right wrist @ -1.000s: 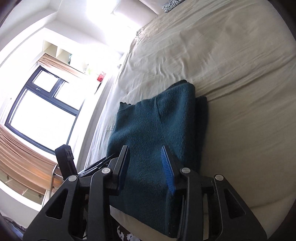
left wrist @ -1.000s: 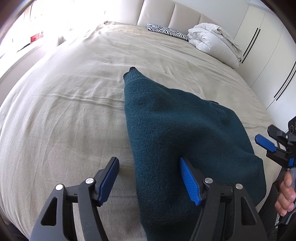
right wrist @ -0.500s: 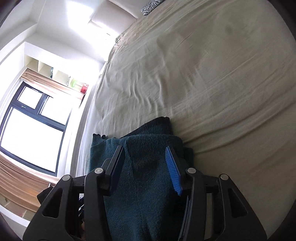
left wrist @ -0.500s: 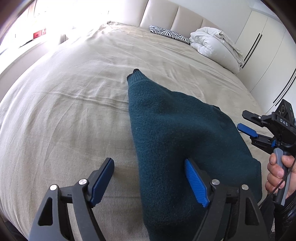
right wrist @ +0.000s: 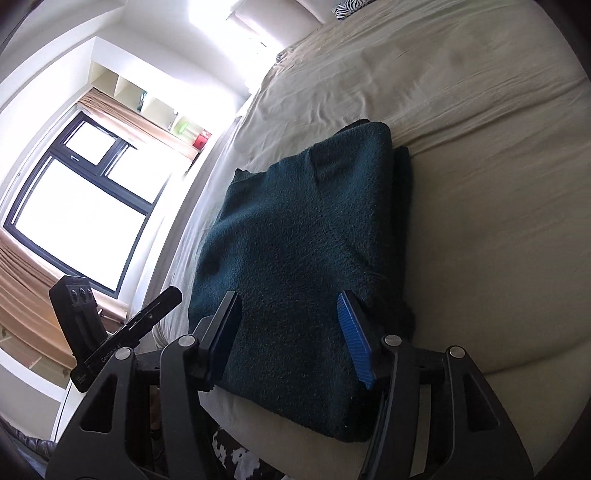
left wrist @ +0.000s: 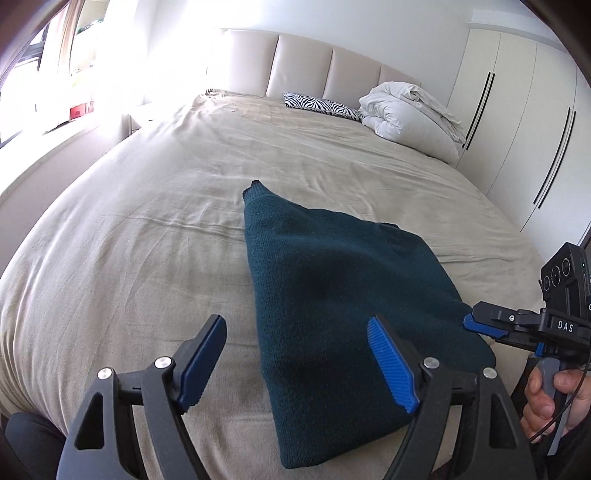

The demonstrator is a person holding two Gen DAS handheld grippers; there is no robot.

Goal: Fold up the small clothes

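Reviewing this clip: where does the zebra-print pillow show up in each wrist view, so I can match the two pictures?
Left wrist view: the zebra-print pillow lies at upper centre, at the head of the bed, just left of the white duvet bundle.
Right wrist view: only a corner of the zebra-print pillow shows, cut off by the top edge, right of centre.
Shared landmark: the folded teal sweater on the beige sheet.

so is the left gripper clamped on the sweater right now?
No, the left gripper hangs open above the bed, and the teal sweater lies flat, unpinched between its pads.
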